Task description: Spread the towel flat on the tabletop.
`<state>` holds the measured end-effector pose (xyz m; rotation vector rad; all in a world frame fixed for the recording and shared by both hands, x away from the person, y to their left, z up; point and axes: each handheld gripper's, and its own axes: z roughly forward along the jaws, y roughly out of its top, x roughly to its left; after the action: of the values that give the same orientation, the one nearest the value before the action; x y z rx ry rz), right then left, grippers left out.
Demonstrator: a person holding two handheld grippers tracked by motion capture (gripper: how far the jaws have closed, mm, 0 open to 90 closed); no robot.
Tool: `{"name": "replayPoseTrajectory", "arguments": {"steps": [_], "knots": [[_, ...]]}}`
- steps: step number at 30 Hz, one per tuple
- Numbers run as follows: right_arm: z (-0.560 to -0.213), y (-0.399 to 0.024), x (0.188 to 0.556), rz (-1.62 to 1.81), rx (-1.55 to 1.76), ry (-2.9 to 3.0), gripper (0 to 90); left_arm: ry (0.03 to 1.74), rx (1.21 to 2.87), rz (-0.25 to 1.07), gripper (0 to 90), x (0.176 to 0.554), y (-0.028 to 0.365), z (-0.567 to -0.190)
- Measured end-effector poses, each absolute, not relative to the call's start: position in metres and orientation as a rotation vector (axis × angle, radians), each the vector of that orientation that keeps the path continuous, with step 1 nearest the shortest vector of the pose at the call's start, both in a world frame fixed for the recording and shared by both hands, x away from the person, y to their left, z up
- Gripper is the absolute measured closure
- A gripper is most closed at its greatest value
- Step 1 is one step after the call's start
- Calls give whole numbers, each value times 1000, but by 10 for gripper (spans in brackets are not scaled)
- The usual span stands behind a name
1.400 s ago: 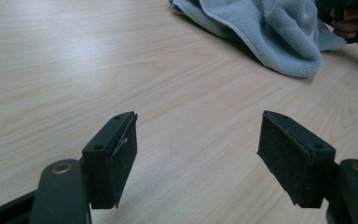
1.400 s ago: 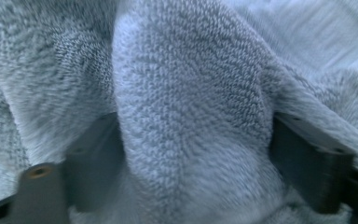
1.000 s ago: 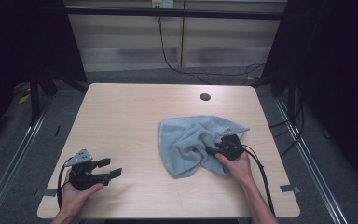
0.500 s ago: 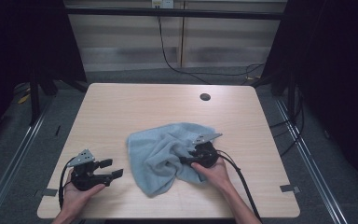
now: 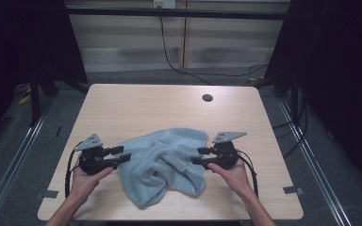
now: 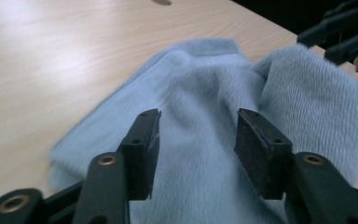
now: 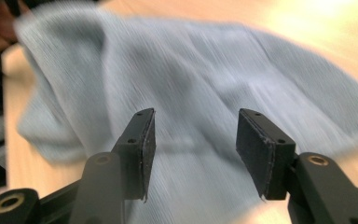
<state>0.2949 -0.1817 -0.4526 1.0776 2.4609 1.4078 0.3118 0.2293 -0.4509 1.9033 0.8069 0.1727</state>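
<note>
Near the table's [image 5: 122, 108] front edge lies the crumpled towel [image 5: 162, 162], soft, light and floppy. Left gripper [image 5: 121, 157] has been closing, right gripper [image 5: 199, 156] opening; both stand spread, pinching nothing. Opposite edges seem best to grasp.

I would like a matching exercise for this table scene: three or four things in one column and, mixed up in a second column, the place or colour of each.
Things:
1. towel
2. left gripper
3. right gripper
4. round hole

Places or colours:
A. in the tabletop, near the far edge
B. light blue, crumpled between the grippers
C. at the towel's right edge
D. at the towel's left edge

Pairs: 1-B, 2-D, 3-C, 4-A
</note>
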Motion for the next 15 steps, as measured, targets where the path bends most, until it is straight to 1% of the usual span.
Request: {"name": "replayPoseTrajectory", "arguments": {"steps": [1,4,6,7,8,10,12,15], "knots": [[-458,-185,293,1386,1088,2475,496,796,1914,166,542,314,225,-452],[-475,-189,288,1368,1119,2496,489,805,1956,155,555,319,213,-465],[-486,-185,289,1359,1131,2515,448,822,2007,161,531,321,208,-478],[-490,-181,289,1343,1128,2532,429,822,2007,161,513,321,208,-478],[-492,-178,289,1345,1127,2544,406,856,2054,140,495,320,205,-494],[-494,-174,289,1366,1135,2563,397,863,2061,137,490,317,204,-499],[-498,-165,287,1344,1101,2598,348,870,2047,102,488,312,208,-501],[-503,-162,288,1330,1095,2598,321,857,2065,85,487,302,211,-500]]}}
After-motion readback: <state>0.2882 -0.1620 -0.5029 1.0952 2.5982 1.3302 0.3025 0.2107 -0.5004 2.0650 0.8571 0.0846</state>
